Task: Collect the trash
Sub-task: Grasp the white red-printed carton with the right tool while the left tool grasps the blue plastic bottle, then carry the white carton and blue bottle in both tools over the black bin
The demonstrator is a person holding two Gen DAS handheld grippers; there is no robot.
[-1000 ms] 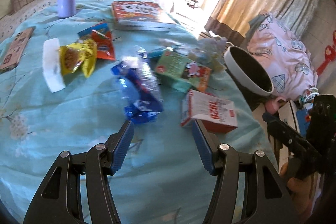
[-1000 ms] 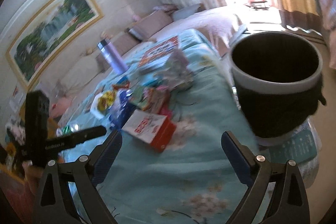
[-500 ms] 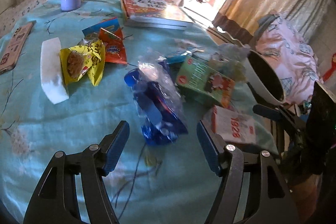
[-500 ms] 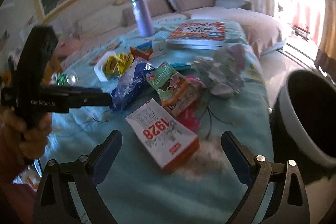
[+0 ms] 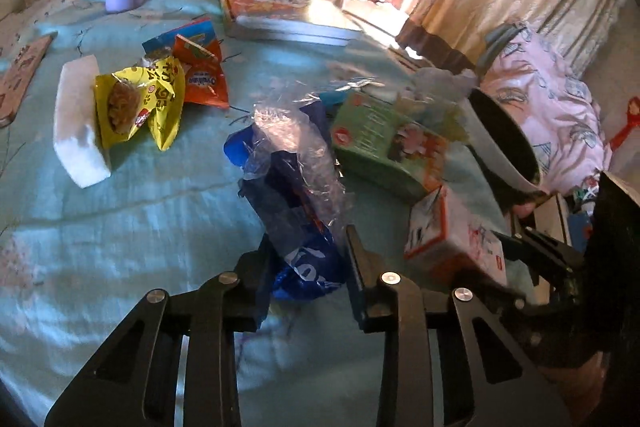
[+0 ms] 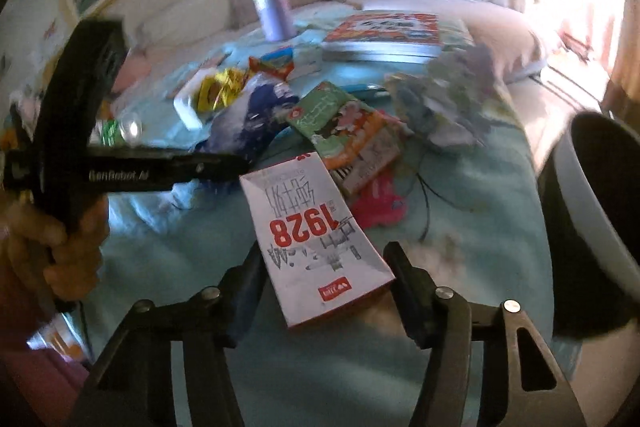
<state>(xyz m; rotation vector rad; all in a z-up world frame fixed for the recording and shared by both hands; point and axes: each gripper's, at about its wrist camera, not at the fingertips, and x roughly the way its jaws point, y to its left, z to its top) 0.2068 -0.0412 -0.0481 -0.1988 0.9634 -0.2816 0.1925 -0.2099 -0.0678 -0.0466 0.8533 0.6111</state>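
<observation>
On the teal bedspread (image 5: 120, 227), the left gripper (image 5: 306, 267) clenches the crumpled blue-and-clear plastic wrapper (image 5: 296, 187). Only the right wrist view shows the right gripper (image 6: 324, 267) closed on the white-and-red "1928" carton (image 6: 312, 227); beyond stands the lavender thermos (image 6: 270, 1).

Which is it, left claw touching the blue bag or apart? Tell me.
Touching. The left wrist view shows the blue bag wedged in the left claw, its plastic against both fingers with no gap.
</observation>
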